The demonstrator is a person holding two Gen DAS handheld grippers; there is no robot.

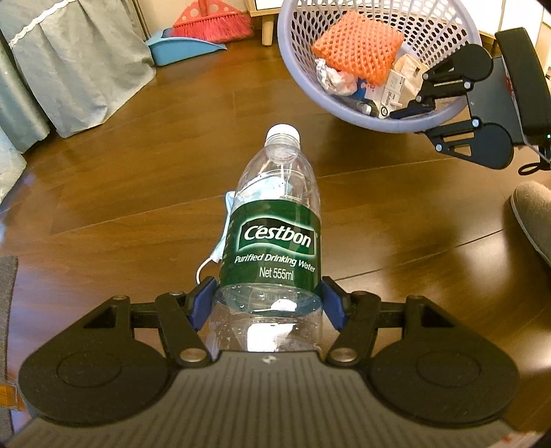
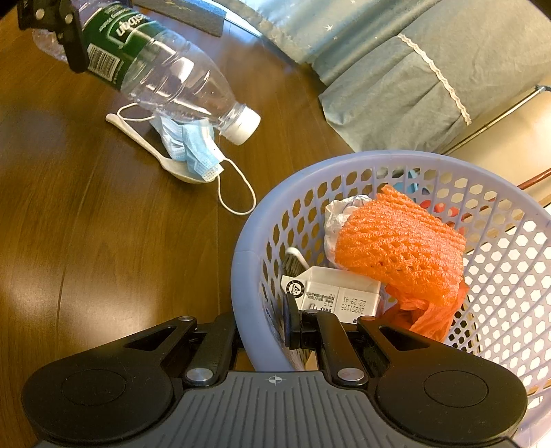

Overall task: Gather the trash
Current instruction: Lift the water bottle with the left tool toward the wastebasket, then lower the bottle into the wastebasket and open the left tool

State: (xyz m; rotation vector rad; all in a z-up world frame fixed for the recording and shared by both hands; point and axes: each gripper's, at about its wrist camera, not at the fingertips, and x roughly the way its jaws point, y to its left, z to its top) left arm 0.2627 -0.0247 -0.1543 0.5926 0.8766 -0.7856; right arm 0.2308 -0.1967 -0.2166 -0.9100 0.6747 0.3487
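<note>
The wooden floor fills both views, with grey-blue fabric drapes along its far edge. A lavender perforated plastic basket sits tilted on the floor; it contains an orange foam fruit net, an orange plastic bag, a white printed carton and crumpled white paper.

The right gripper is clamped on the basket's near rim: one finger lies outside the wall, the other inside, with the rim pinched between them.

The left gripper grips a clear empty Cestbon water bottle with a green label. Its blue pads press against both sides of the lower body, just below the label. The bottle is raised above the floor, tilted with its white cap pointing down and away from the gripper, well apart from the basket.

Beneath the bottle, a blue disposable face mask lies on the floor, resting over a white plastic spoon.

A red broom and blue dustpan stand in the background. A grey slipper appears at the right edge.
</note>
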